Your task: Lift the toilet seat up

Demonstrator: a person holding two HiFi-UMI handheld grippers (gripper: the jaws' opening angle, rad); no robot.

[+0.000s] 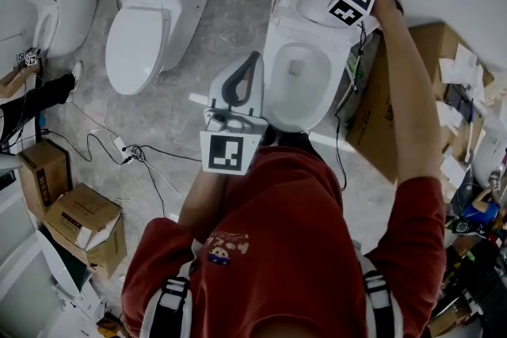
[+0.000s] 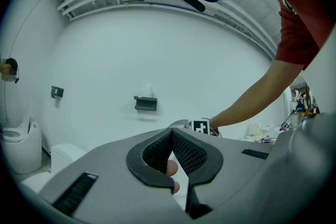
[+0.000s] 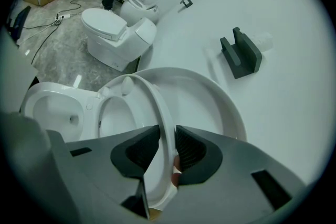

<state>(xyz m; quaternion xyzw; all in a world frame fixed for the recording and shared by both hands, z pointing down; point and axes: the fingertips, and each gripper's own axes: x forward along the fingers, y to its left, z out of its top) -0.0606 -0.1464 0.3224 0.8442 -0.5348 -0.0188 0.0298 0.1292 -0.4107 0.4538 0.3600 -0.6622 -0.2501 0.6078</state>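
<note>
A person in a red top stands over a white toilet that sits on the floor against the far wall, holding a gripper in each hand. The right gripper [image 3: 167,134] reaches forward and down, its fingers drawn narrow and clamped on the front rim of the toilet seat [image 3: 152,97], one pad on each face of the thin ring. The seat is raised steeply, close to upright, with the open bowl [image 3: 47,107] below it. The lid [image 3: 210,97] stands behind it against the wall, and a gap shows between seat and lid. The left gripper [image 2: 171,131] is held level in front of the bowl, its fingers closed together on nothing, touching no part of the toilet. The lift looks nearly done. To finish it well, the right hand should probably follow the arc of the hinge, carrying the rim up and back rather than pulling it straight. The wrist should turn with the seat so that the pads stay flat on the smooth plastic and do not slide off. The fingers should open only once the seat leans on the lid. If it is let go before it is past upright, it could drop back onto the bowl. A second toilet [image 1: 146,28], its lid shut, stands further along the same wall to the left.
</note>
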